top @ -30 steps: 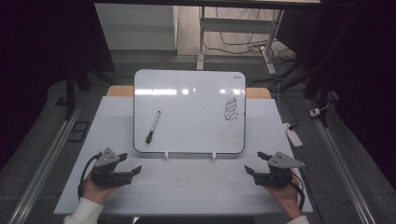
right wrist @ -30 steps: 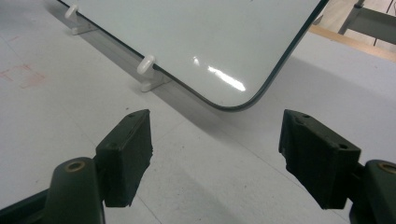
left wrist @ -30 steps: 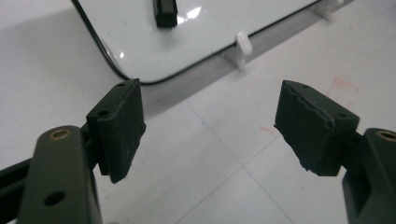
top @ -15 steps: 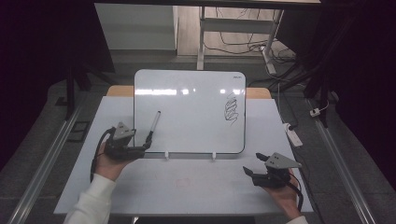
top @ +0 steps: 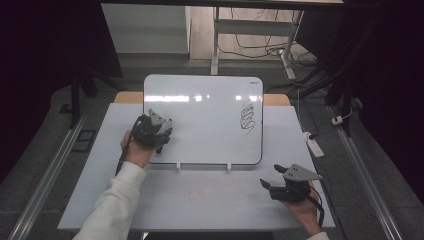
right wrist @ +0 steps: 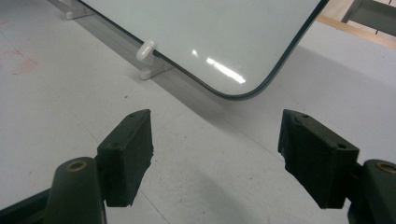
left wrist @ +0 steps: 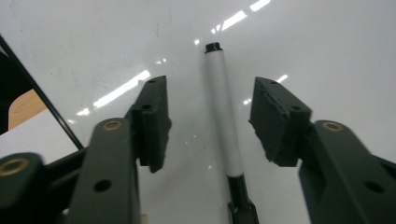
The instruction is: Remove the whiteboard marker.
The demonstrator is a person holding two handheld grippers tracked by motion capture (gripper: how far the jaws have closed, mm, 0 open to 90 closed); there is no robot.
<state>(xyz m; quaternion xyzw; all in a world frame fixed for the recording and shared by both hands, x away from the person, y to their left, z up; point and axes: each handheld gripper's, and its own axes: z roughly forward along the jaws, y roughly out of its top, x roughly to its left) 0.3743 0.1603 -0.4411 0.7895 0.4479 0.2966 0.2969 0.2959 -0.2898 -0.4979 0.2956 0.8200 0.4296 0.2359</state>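
A marker (left wrist: 224,126) lies flat on the whiteboard (top: 210,120) near its left edge, directly between the jaws of the left tool (left wrist: 210,121), its long axis running straight away along the jaw line, dark end nearest. The jaws have just been closing and stand half open astride the barrel, pads not yet touching it. The right tool (top: 275,186) rests wide open and empty on the bench (top: 200,200), well apart from the marker.

Marker (left wrist: 225,121) on whiteboard (top: 210,120), left part
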